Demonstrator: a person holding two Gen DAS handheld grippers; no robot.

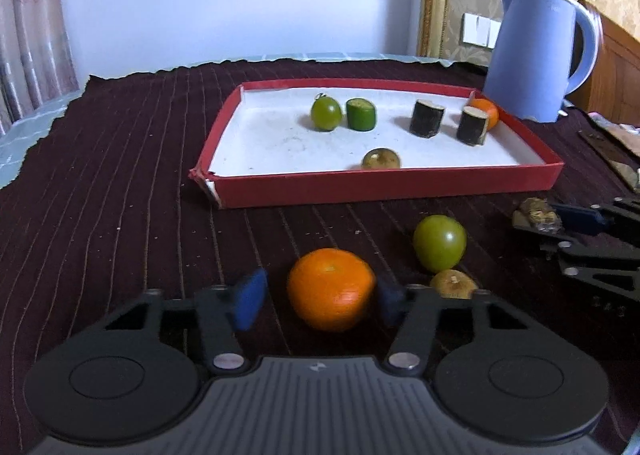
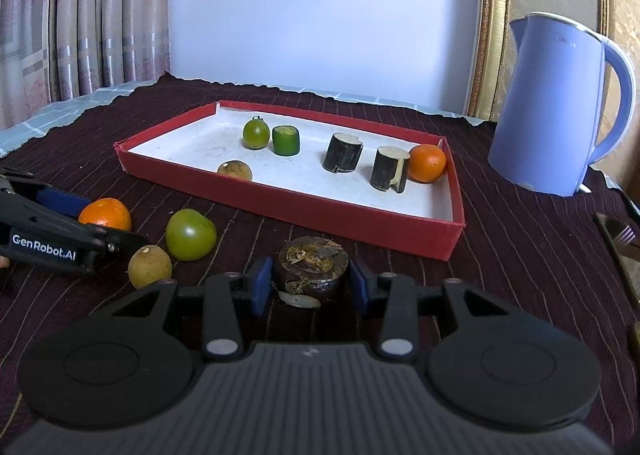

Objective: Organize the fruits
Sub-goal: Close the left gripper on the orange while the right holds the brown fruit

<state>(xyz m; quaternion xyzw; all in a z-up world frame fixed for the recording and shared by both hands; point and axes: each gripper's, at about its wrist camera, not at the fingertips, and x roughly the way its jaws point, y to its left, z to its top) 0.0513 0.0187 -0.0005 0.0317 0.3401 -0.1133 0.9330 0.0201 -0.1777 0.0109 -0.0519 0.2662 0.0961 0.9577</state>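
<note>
An orange (image 1: 331,289) lies on the dark cloth between the blurred blue pads of my left gripper (image 1: 322,283). The right pad touches it, while a narrow gap shows at the left pad. My right gripper (image 2: 310,271) is shut on a dark brown round piece (image 2: 310,263) that rests on the cloth. A green fruit (image 1: 439,242) and a small tan fruit (image 1: 454,283) lie between the two grippers. Beyond them the red tray (image 2: 300,203) holds a green fruit, a green cut piece, two dark cane sections, an orange and a tan fruit.
A blue kettle (image 2: 560,107) stands at the back right beside the tray. A pale scrap (image 2: 300,299) lies under the right gripper. A fork and other flat items sit at the far right edge (image 2: 624,235). A curtain and a white wall are behind the table.
</note>
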